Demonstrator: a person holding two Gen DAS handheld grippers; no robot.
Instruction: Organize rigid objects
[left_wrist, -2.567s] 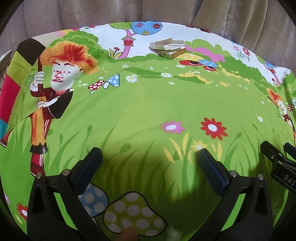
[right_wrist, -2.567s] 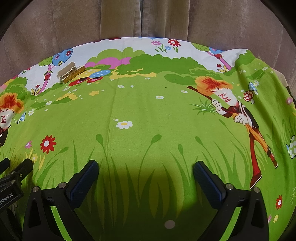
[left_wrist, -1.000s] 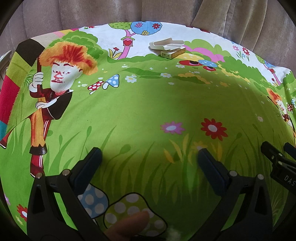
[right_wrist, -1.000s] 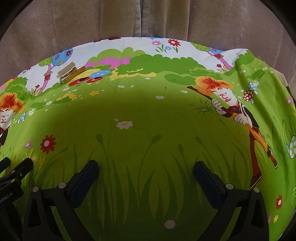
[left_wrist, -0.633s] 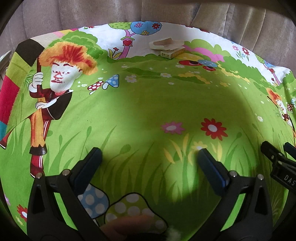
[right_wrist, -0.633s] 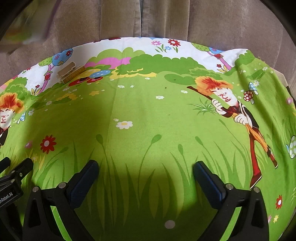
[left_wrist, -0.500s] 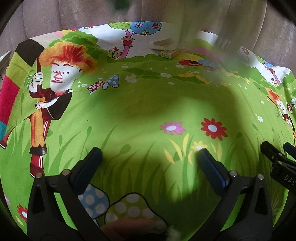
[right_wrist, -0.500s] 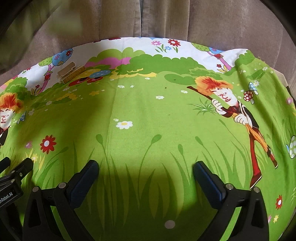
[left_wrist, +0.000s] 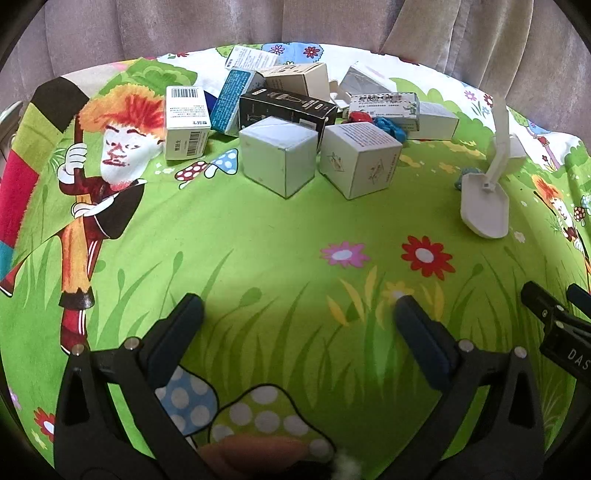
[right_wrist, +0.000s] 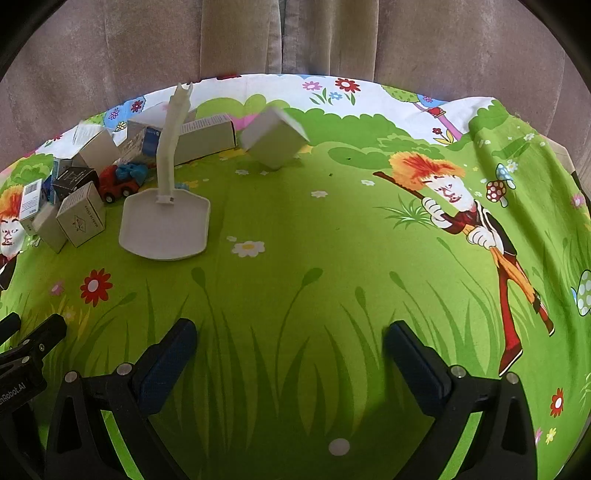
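Observation:
A heap of small cardboard boxes lies at the far side of the cartoon-print cloth (left_wrist: 280, 236): two pale cubes (left_wrist: 279, 155) (left_wrist: 360, 158), a black box (left_wrist: 286, 109), a barcode box (left_wrist: 187, 122), a blue box (left_wrist: 231, 101). A red toy car (right_wrist: 116, 182) sits among them. A white stand with a flat base (left_wrist: 484, 206) (right_wrist: 164, 223) stands upright to the right of the heap. A blurred white box (right_wrist: 275, 142) is tilted, seemingly in mid-air. My left gripper (left_wrist: 295, 317) and right gripper (right_wrist: 290, 343) are open, empty, well short of the objects.
Beige curtain (right_wrist: 295, 40) hangs behind the far edge of the cloth-covered table. The other gripper shows at the right edge of the left wrist view (left_wrist: 554, 325) and at the left edge of the right wrist view (right_wrist: 26, 350). Bare cloth lies between grippers and heap.
A heap of boxes, a toy car and a white stand have appeared at the far side, where only a small box pair lay. Both grippers have stayed still and open.

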